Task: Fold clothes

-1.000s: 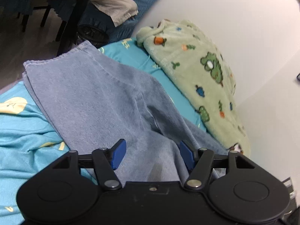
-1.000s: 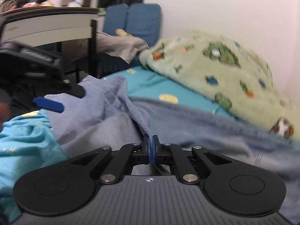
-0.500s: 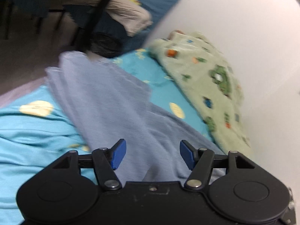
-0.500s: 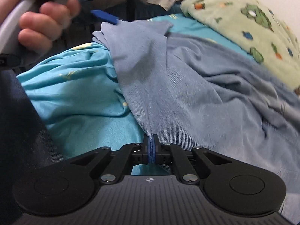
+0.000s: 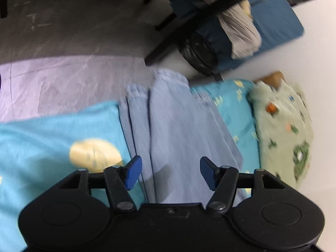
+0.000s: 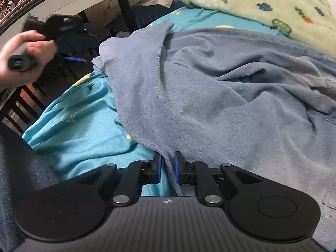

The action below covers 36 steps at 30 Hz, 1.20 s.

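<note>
— Where are the jeans?

— Spread over the blue sheet on the bed, one leg reaching toward the far edge, a green blanket beyond them.

— And the right gripper?

— Down at the near hem. Its blue pads sit slightly apart with a fold of denim between them; a firm pinch, I cannot tell.

— The left gripper?

— Held above the leg, jaws wide apart, gripping nothing. That view is blurred.
</note>
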Motion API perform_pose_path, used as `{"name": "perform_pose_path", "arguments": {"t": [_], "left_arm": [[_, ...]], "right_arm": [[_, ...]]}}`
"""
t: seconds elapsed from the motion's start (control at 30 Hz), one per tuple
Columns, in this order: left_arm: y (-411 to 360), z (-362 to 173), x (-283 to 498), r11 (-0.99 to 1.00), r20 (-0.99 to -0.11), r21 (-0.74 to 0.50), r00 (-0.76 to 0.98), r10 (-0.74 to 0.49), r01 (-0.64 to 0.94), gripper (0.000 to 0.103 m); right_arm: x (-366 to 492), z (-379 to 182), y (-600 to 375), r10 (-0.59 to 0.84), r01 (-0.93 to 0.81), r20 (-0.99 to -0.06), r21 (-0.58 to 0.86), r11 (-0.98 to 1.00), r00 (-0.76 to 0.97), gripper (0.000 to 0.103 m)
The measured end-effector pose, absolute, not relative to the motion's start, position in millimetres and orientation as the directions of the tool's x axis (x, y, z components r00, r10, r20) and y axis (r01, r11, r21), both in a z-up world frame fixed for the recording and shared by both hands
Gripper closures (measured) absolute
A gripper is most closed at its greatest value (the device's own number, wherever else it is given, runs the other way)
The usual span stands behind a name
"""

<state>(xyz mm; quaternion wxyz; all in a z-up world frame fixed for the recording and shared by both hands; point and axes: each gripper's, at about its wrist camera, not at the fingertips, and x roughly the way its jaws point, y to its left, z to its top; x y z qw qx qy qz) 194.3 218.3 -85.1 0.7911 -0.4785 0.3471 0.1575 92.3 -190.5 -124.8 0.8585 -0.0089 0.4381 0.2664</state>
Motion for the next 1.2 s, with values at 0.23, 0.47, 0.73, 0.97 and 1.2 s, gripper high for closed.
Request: {"name": "perform_pose_path", "arguments": {"t": [0.23,0.47,0.73,0.97,1.2], "left_arm": [[247.4,-99.2,233.5,0.538,-0.667,-0.644,0.744,-0.045,-0.544,0.053],[247.7,-121.9,238.3,0.534,-0.748,-0.563,0.664,-0.005,-0.631,0.053],[247.8,-129.2,257.6,0.582,-0.707,-0.596,0.706,-0.054,-0.553,0.053],[250.8,-130.8,269.3,0.583,-0.678,-0.614,0.734,-0.044,-0.532,0.088],[257.4,-60.4,206.5,0.510,-0.571,-0.707,0.821,-0.003,-0.489,0.100]], "right_arm": [[104.0,-131.2,-188.6,0.483,-0.460,-0.761,0.274,0.844,0.433,0.083],[107.5,-136.4,-187.7,0.506,-0.456,-0.760,0.311,0.834,0.407,0.066],[109.6,-139.1,-185.9,0.509,-0.448,-0.762,0.322,0.834,0.399,0.063],[110.4,-140.3,-184.9,0.510,-0.465,-0.761,0.310,0.829,0.401,0.062],[113.5,-138.3,-187.4,0.512,-0.450,-0.758,0.323,0.833,0.404,0.062]]}}
